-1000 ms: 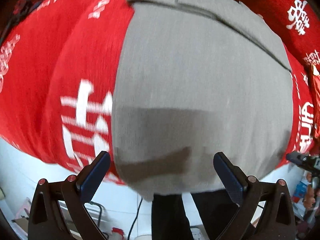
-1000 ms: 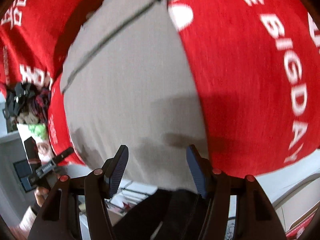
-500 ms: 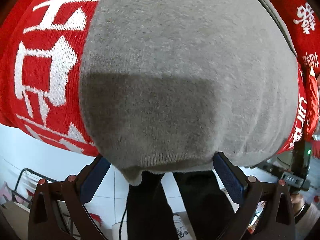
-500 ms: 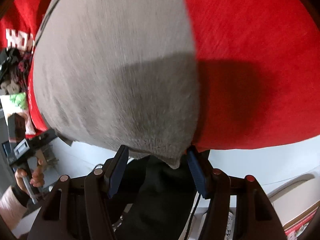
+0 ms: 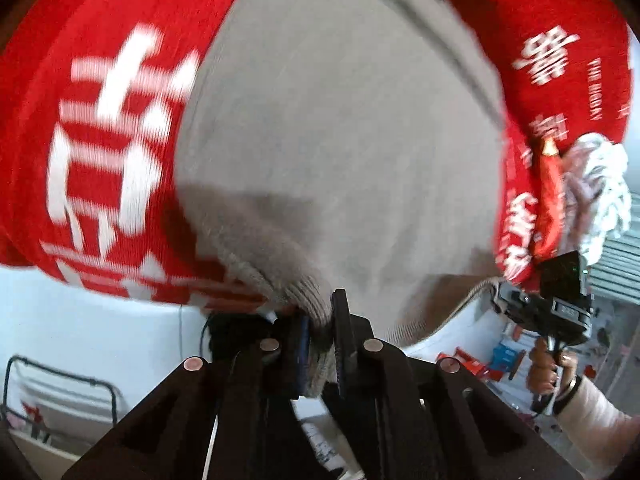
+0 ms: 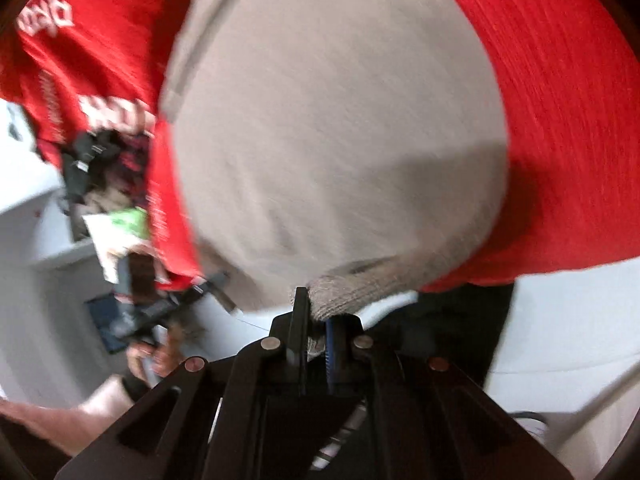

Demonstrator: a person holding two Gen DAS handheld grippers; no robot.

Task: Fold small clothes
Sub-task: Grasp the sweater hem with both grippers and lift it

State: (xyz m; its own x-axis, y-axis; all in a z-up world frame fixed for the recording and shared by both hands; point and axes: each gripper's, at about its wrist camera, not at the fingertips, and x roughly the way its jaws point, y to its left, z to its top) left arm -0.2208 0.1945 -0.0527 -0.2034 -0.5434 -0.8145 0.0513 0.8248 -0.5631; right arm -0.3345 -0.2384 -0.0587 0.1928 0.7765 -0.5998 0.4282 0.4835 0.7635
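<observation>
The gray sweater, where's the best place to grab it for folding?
By the ribbed hem corners, from the table's near edge. The gray sweater lies flat on the red cloth, hem overhanging; the left gripper and right gripper already pinch there.

The left gripper point(image 5: 320, 332) points steeply down at the near edge of the bench, its jaws just closed onto the ribbed hem of the grey knitted garment point(image 5: 340, 152). The right gripper point(image 6: 316, 332) tilts down less steeply, its jaws likewise just closed, pinching the hem. A hand point(image 5: 550, 368) in a pale sleeve grips the right gripper's handle.
</observation>
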